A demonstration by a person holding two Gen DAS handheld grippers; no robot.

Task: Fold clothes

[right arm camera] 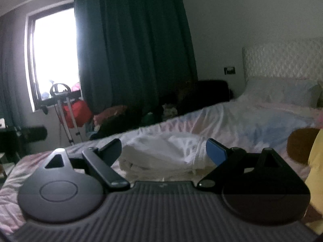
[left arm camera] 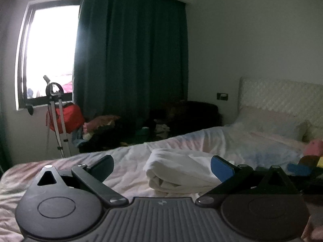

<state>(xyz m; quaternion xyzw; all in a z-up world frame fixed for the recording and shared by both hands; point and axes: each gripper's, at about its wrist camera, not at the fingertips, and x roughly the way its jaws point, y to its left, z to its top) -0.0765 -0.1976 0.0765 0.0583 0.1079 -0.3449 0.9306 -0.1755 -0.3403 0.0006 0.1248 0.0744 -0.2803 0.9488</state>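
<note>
Up close, two handheld grippers look across a rumpled bed (left arm camera: pixel 201 141) with a pale pink and blue sheet. The left gripper (left arm camera: pixel 162 166) has its jaws spread wide, gripping nothing; between them, resting on the bed, lies a white garment (left arm camera: pixel 177 171) folded into a thick bundle with a rolled edge facing the camera. The right gripper (right arm camera: pixel 163 151) also has its jaws spread wide and empty, with the same white garment (right arm camera: pixel 161 155) lying flat in layered folds just ahead of them. On each gripper, one finger is black and the other has a blue pad. A small emblem sits at the middle of each gripper body, too blurred to read; no other writing is legible. Behind the bed hangs a dark green curtain (left arm camera: pixel 131 50) beside a bright window (left arm camera: pixel 52 50). A quilted white headboard (left arm camera: pixel 282 94) stands at the right, with a pillow (left arm camera: pixel 268 123) below it. A red bag (left arm camera: pixel 66 119) sits under the window.
</note>
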